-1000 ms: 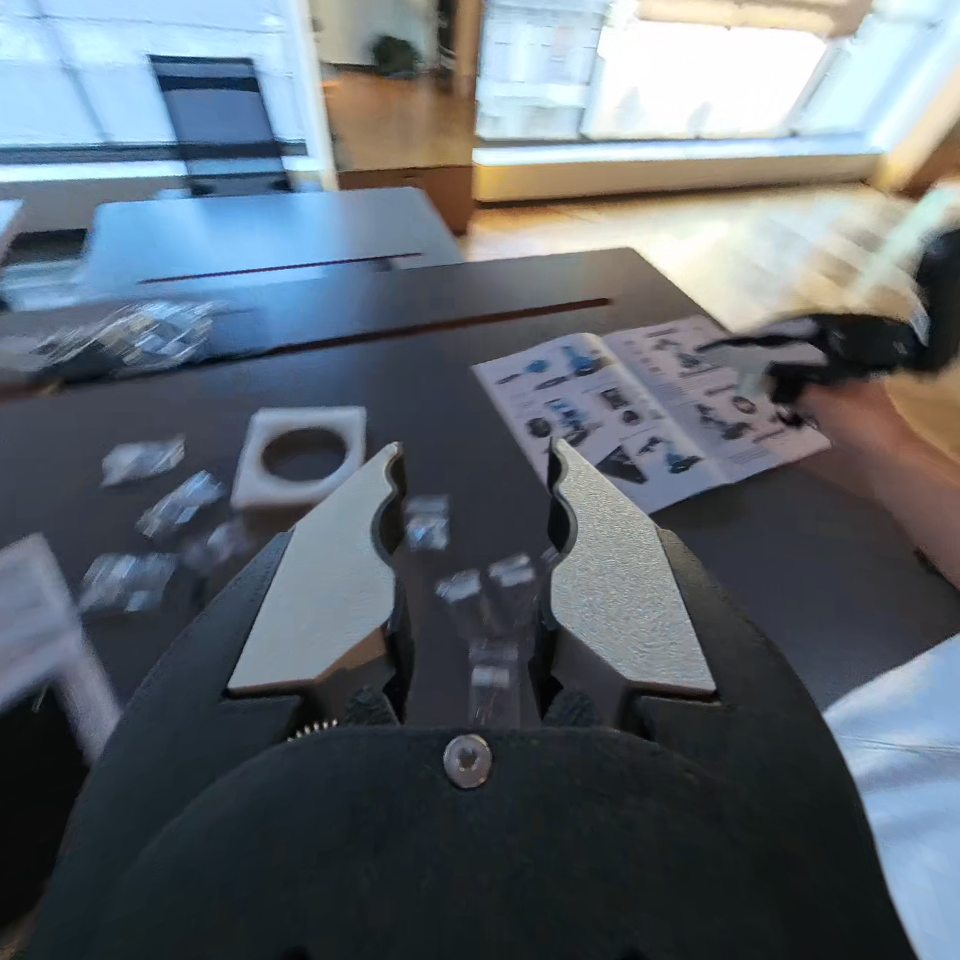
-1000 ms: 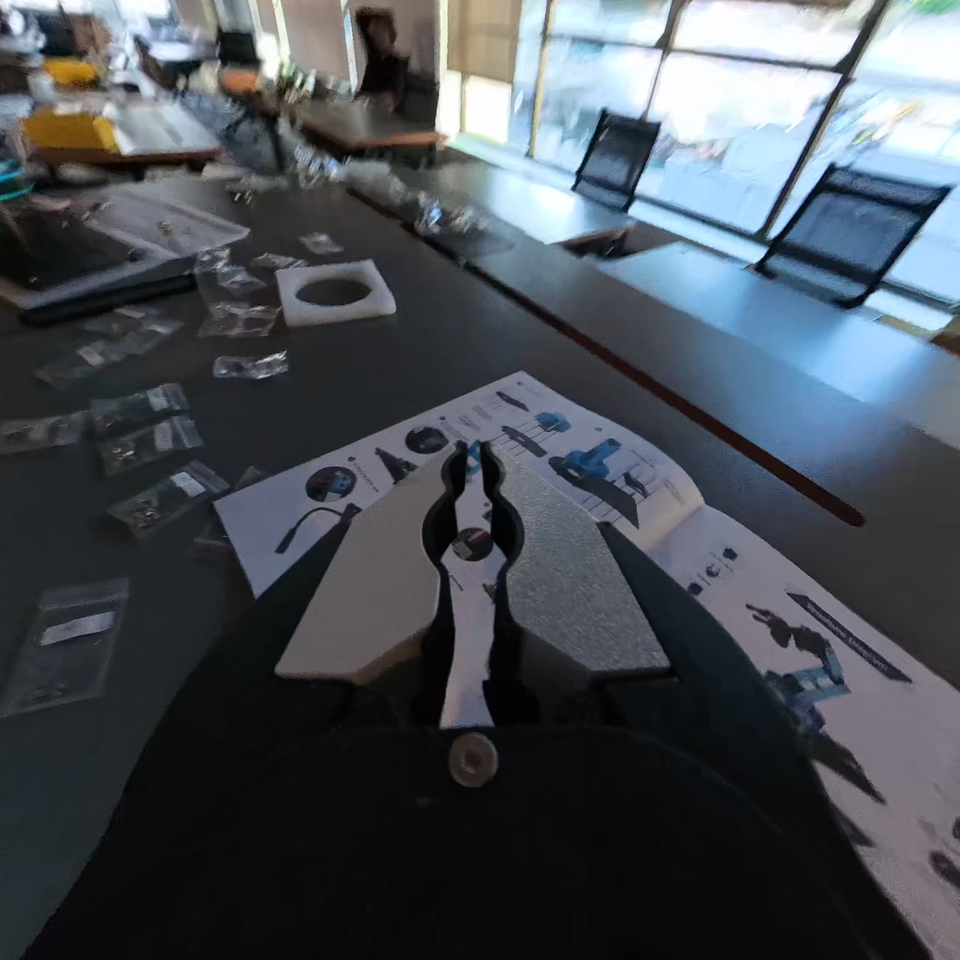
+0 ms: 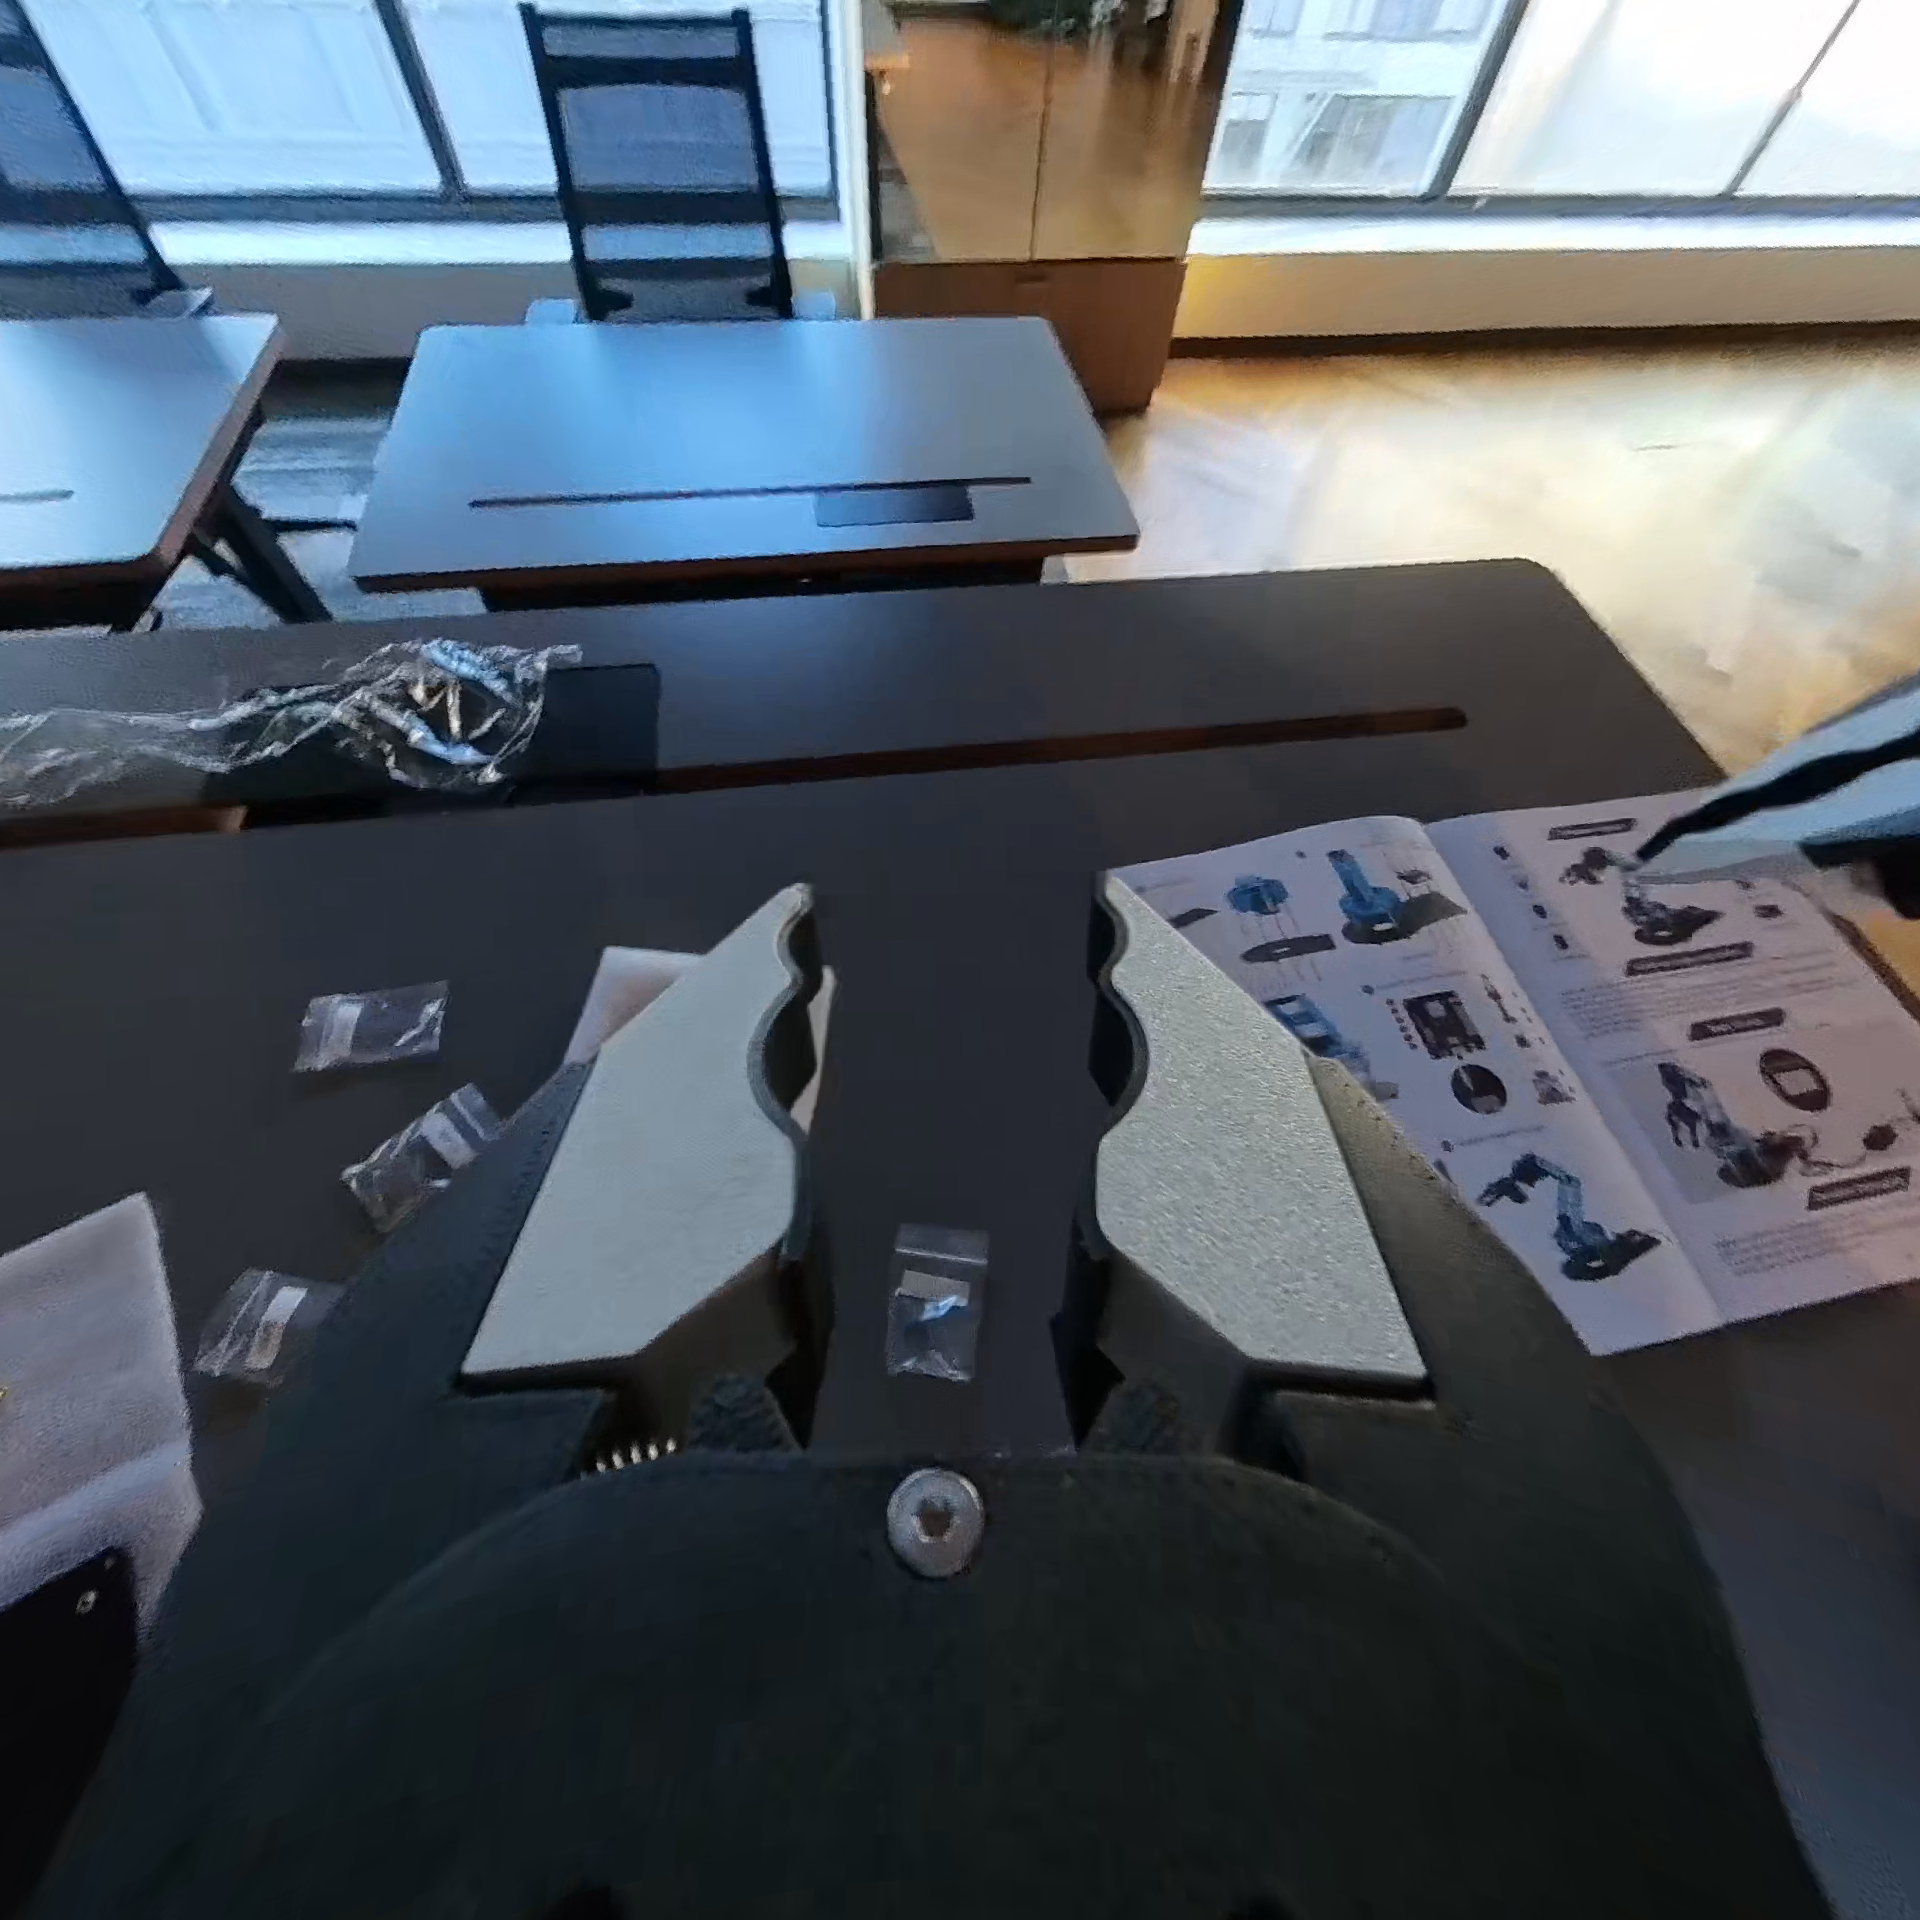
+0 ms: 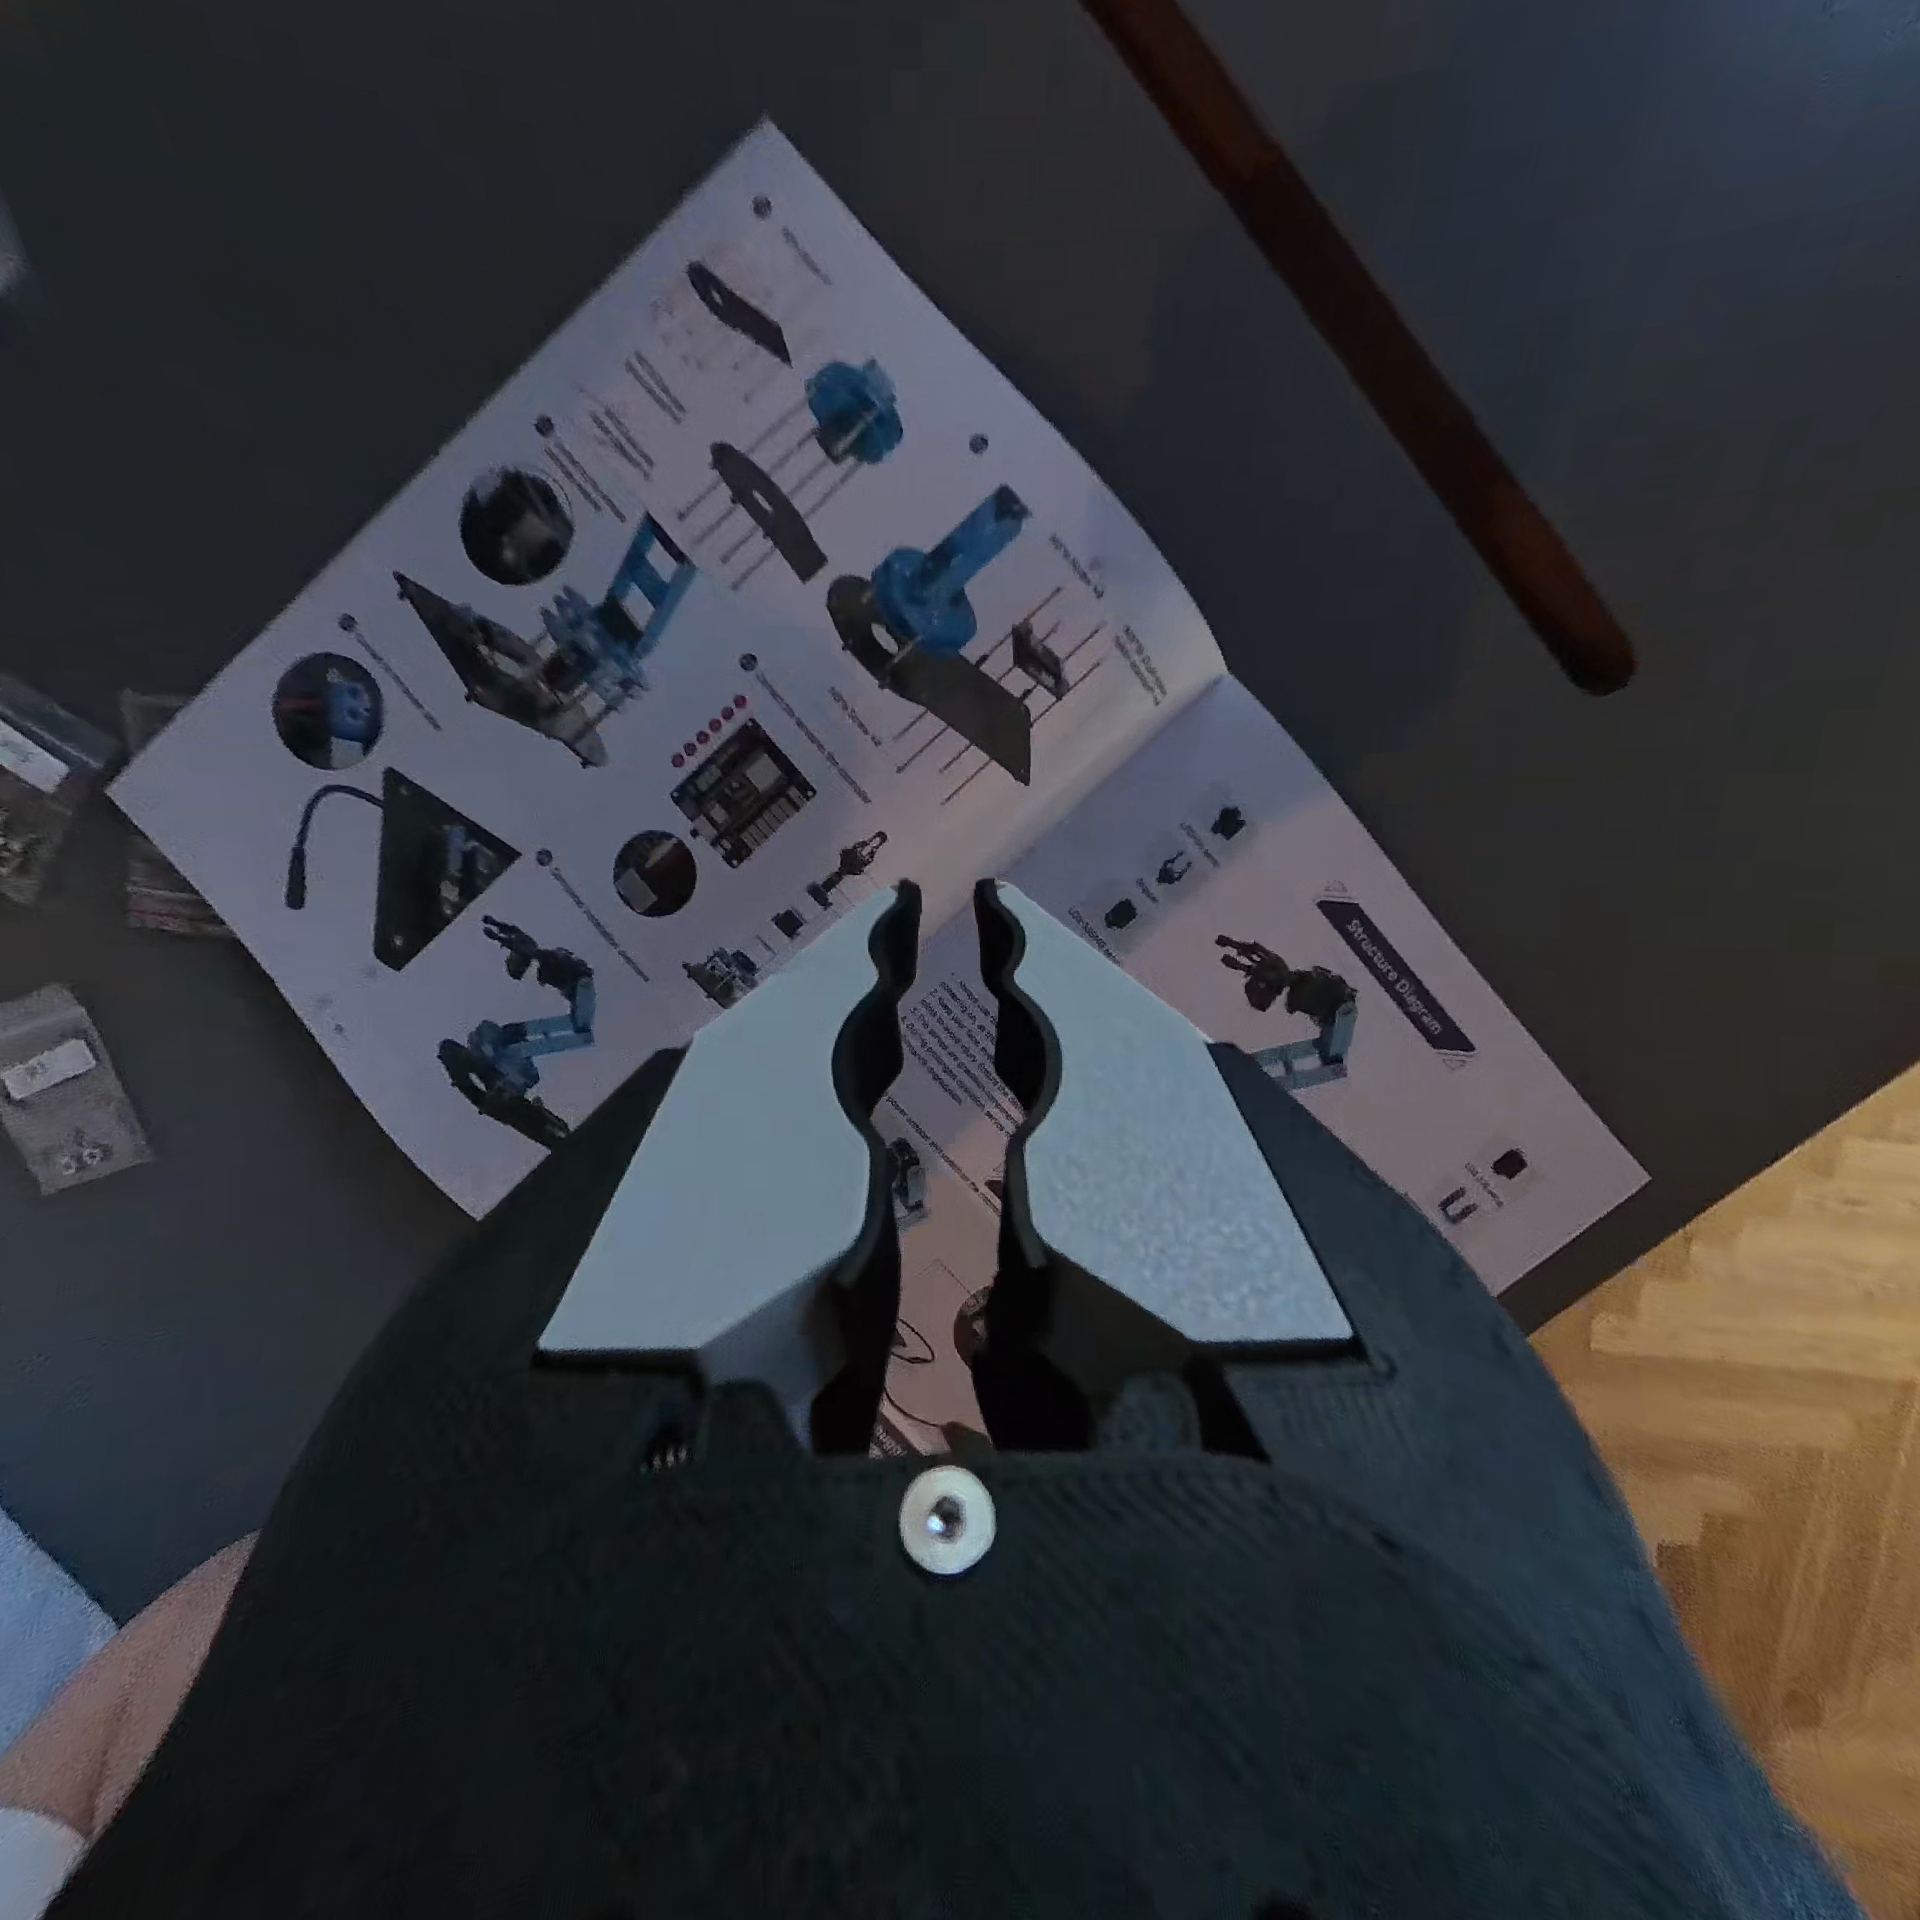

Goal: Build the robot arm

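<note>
1. Booklet (image 4: 727, 623) first: lying open and flat on the dark table (image 4: 312, 312), near the corner by the wood floor.
2. Hovering right over the pages with the right gripper (image 4: 942, 888), pointing down, keeping the fingers narrow with a small gap, holding nothing.
3. Hanging above a small clear bag (image 3: 935, 1304) with the left gripper (image 3: 953, 891), keeping the fingers wide, holding nothing; seeing the bag on the table between them.
4. Seeing more small bags (image 3: 372, 1023) and a white foam piece (image 3: 634, 977) off to the left, and crumpled clear plastic (image 3: 395, 707) farther back.
5. Guessing at trouble: pinching just one thin page and creasing or tearing it; sliding the light booklet toward the table edge; nudging the slippery bag away instead of catching it.
6. Changing from a second ago: looking almost straight down at the booklet now, not across the room; spreading the left fingers wider; parting the right fingers a little more; giving a sharp left picture, not a blurry one.
</note>
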